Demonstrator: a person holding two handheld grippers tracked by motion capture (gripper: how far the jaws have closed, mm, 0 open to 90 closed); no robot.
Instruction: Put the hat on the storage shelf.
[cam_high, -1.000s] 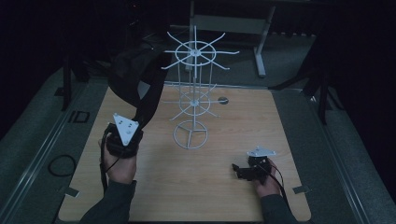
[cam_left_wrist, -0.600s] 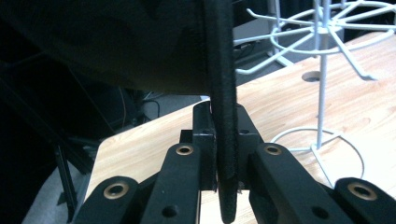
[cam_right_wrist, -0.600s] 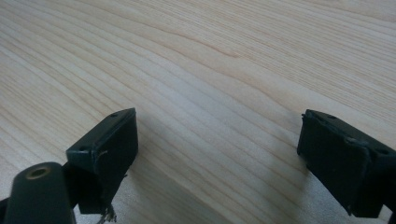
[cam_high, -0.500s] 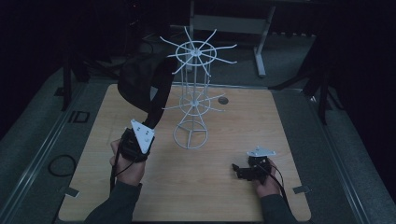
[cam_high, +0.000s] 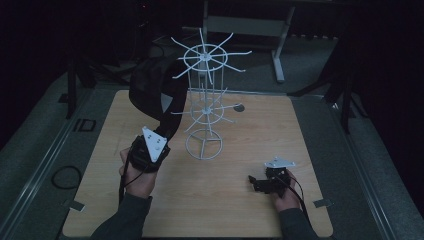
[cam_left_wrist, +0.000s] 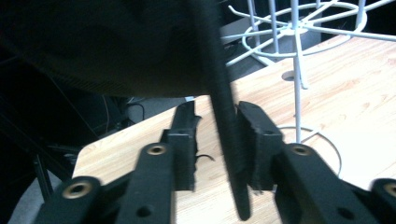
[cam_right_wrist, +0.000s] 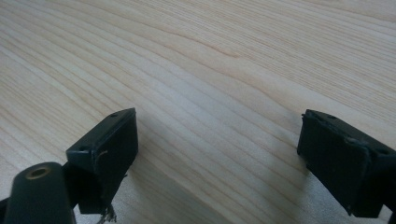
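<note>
A white wire rack (cam_high: 204, 100) with spoke arms stands mid-table. A black bag (cam_high: 150, 85) hangs at its left, and the bag's strap (cam_high: 172, 117) drops toward my left gripper (cam_high: 162, 137). Whether the bag rests on a rack arm I cannot tell. In the left gripper view the strap (cam_left_wrist: 219, 93) runs between the jaws of the left gripper (cam_left_wrist: 218, 112). These jaws have just been opening: the strap lies near the right pad with a gap on the left. My right gripper (cam_high: 256, 182) rests open on the wooden table (cam_right_wrist: 210, 56), with nothing in the right gripper (cam_right_wrist: 217, 135).
The rack's ring base (cam_high: 204, 145) sits just right of my left hand. A small round hole (cam_high: 239, 107) marks the table behind the rack. Dark floor and metal frame legs (cam_high: 278, 55) surround the table.
My left gripper moved right toward the rack with the strap, and the bag swung closer to the rack. Its jaws have opened off the strap. The right hand stayed still.
</note>
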